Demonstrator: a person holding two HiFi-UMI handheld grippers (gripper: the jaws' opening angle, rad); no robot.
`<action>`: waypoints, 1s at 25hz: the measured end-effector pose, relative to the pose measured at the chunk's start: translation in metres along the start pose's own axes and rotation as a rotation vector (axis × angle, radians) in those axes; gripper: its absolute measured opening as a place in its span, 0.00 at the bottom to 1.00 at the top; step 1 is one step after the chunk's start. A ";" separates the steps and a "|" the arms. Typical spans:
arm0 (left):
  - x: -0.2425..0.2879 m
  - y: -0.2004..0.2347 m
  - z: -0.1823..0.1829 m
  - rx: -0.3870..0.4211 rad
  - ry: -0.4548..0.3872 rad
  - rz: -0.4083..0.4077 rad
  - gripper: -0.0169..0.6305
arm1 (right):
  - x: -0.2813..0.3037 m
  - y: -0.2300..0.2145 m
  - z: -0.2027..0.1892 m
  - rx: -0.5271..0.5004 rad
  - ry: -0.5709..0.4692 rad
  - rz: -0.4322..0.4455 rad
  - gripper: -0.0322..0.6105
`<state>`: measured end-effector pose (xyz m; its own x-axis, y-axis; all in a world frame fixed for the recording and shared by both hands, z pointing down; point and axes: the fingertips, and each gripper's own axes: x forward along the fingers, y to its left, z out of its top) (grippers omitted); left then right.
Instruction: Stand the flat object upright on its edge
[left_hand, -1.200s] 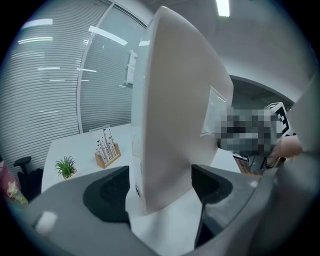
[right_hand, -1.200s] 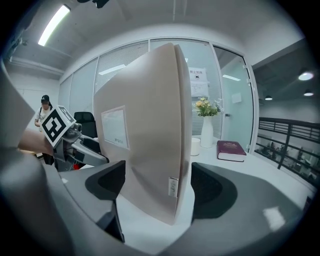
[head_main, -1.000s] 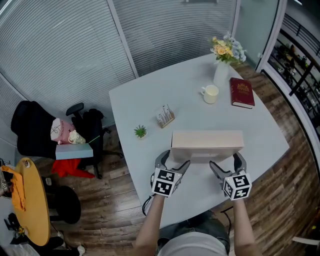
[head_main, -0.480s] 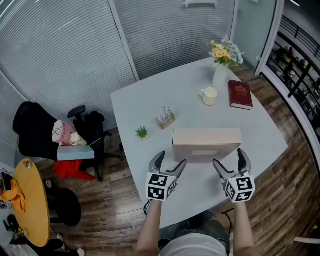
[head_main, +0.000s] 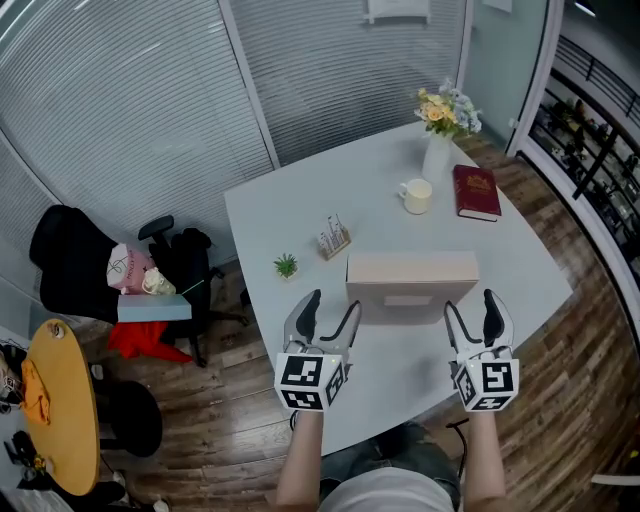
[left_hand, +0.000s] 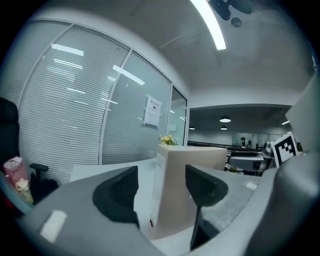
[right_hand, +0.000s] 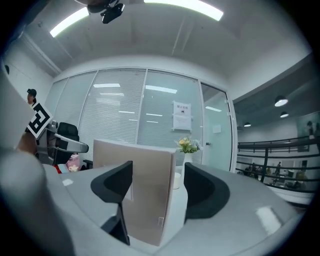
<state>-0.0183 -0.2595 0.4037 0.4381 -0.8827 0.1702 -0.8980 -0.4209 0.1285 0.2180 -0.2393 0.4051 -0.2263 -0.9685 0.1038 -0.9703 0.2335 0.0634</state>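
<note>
A flat beige box (head_main: 411, 284) stands upright on its long edge in the middle of the grey table (head_main: 300, 215). It also fills the centre of the left gripper view as the box (left_hand: 186, 192) and of the right gripper view as the box (right_hand: 140, 190). My left gripper (head_main: 326, 318) is open, a short way in front of the box's left end. My right gripper (head_main: 475, 314) is open too, just in front of the right end. Neither touches the box and nothing lies between the jaws.
Behind the box are a small card holder (head_main: 333, 239), a tiny green plant (head_main: 286, 266), a white mug (head_main: 418, 195), a vase of flowers (head_main: 437, 140) and a red book (head_main: 476, 192). Office chairs with bags (head_main: 120, 270) stand left of the table, and a round yellow table (head_main: 60, 410) further left.
Both grippers have pulled back from the box toward me and now stand apart from its ends. The box stays upright in the same place.
</note>
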 end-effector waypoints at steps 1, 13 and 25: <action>-0.003 0.000 0.007 0.005 -0.020 0.011 0.48 | -0.003 -0.001 0.006 -0.008 -0.019 -0.015 0.57; -0.023 0.002 0.039 0.021 -0.123 0.086 0.17 | -0.018 -0.005 0.041 -0.046 -0.106 -0.118 0.21; -0.030 0.003 0.046 0.038 -0.132 0.128 0.03 | -0.027 -0.009 0.040 -0.017 -0.100 -0.151 0.09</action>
<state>-0.0357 -0.2434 0.3544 0.3134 -0.9482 0.0527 -0.9479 -0.3091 0.0765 0.2291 -0.2183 0.3617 -0.0864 -0.9962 -0.0073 -0.9925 0.0854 0.0872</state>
